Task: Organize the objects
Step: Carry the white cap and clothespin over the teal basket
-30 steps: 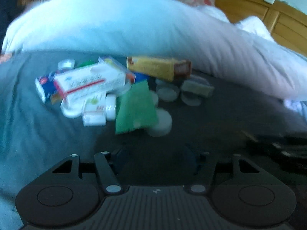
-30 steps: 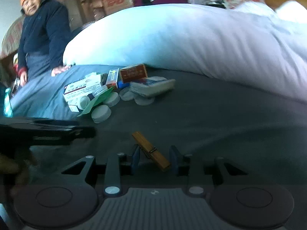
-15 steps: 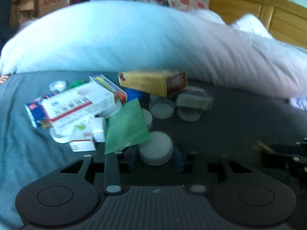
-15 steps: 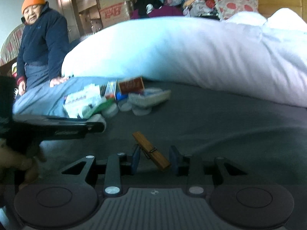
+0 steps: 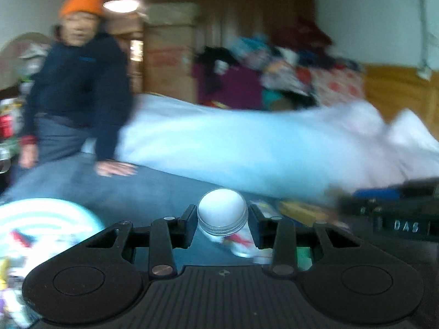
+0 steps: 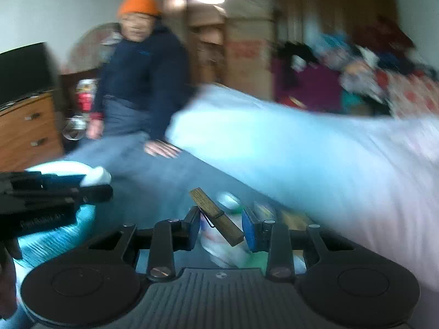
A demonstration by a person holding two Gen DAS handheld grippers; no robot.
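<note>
Meanwhile the left hand-held gripper [image 5: 222, 223] clamped a white screw cap [image 5: 222, 211] between narrowly parted fingers, lifted above the bed [image 5: 153, 192]. Right hand-held gripper [image 6: 221, 224] pinched a wooden clothespin [image 6: 216, 216] tilted diagonally. Only the right view showed the wooden dresser [image 6: 27, 131] beyond the bed's edge.

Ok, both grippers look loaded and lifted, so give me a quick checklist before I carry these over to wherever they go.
1. Left gripper holding the white lid: ok, it sits between the fingers.
2. Lid grip secure: cannot tell, contact with the fingers is blurred.
3. Right gripper holding the wooden clothespin: ok, though it sits at a slant.
4. Clothespin grip secure: cannot tell, gaps show on both sides of it.
5. Drop-off spot in view: cannot tell, only a blurred striped round thing shows lower left.
6. Path free of the person's hand on the bed: ok, it rests farther back.
</note>
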